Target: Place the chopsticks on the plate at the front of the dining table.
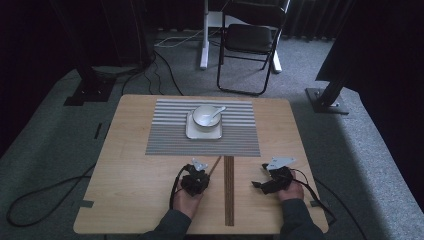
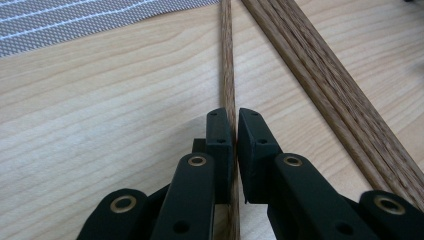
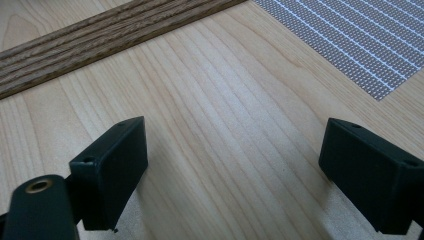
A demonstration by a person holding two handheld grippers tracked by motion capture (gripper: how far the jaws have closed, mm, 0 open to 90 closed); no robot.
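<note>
left gripper [image 2: 234, 125] pinched on a single chopstick [image 2: 227, 60], jaws nearly together, gripping low on the stick so that most of it runs toward the top of the left gripper view. in the high view, left gripper [image 1: 196, 179] at lower centre, chopstick [image 1: 215, 165] slanting up and right from it toward the top end of the dark wooden strip [image 1: 229, 190]. likely held near one end for control of the far tip, and angled for carrying toward the place setting; stick low over the wood or touching it, cannot tell which. in the left gripper view, wooden strip [image 2: 330, 85] crossing the upper right, just beside the stick and apart from it.

right gripper [image 3: 235, 170] spread wide, holding nothing, bare table [image 3: 215, 130] between the jaws; probably parked and waiting. in the high view, right gripper [image 1: 272, 181] at lower right, well apart from the strip.

farther out, grey striped placemat [image 1: 165, 135] at centre frame, square plate [image 1: 190, 133] on it, white bowl [image 1: 204, 116] on the plate, spoon [image 1: 216, 111] resting in the bowl, handle up and right. a setting laid ready, so the chopstick seemingly bound for a spot beside it.

beyond the table, a folding chair [image 1: 250, 40] at top centre.
</note>
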